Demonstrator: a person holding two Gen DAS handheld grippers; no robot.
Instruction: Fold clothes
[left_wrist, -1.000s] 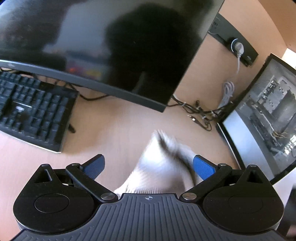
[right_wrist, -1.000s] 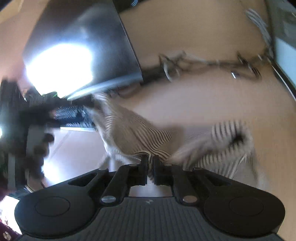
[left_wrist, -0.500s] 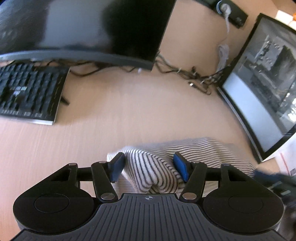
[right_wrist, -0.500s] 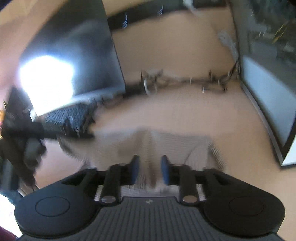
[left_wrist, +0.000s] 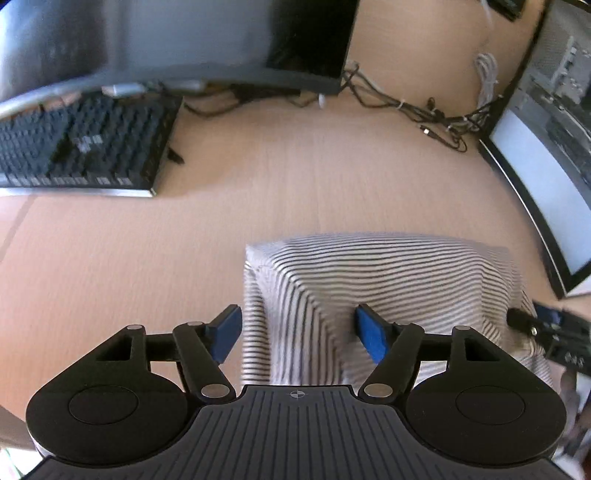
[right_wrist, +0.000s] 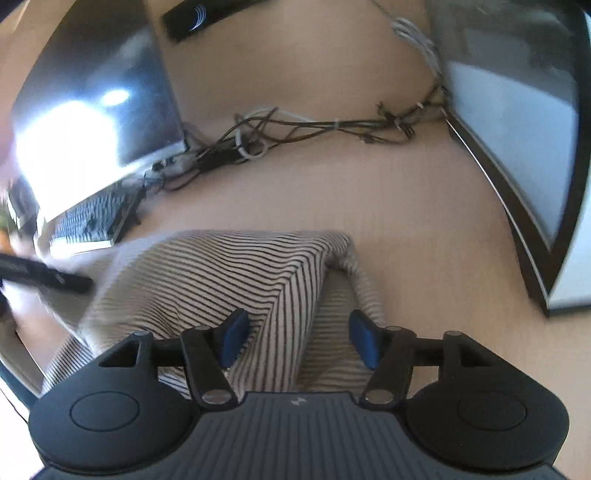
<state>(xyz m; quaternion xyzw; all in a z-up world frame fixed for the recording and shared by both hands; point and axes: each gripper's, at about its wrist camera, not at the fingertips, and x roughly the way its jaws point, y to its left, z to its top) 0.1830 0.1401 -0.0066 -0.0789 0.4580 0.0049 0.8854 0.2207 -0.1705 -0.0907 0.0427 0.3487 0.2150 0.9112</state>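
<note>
A white garment with thin black stripes (left_wrist: 384, 273) lies bunched on the wooden desk; it also shows in the right wrist view (right_wrist: 236, 273). My left gripper (left_wrist: 299, 332) is open, its blue pads (left_wrist: 371, 334) wide apart over the garment's left part, holding nothing. My right gripper (right_wrist: 295, 338) is open too, above a raised fold at the garment's right end. The right gripper (left_wrist: 546, 328) shows at the right edge of the left wrist view, and the left gripper (right_wrist: 40, 275) shows blurred at the left of the right wrist view.
A black keyboard (left_wrist: 81, 147) lies at the far left under a dark monitor (left_wrist: 177, 40). A second monitor (left_wrist: 546, 147) stands at the right, also in the right wrist view (right_wrist: 517, 122). Tangled cables (right_wrist: 295, 129) run along the back of the desk (left_wrist: 280, 177).
Both grippers have opened and let go of the striped garment, which was swinging in the air and now rests on the desk. Both grippers have drawn back slightly above it.
</note>
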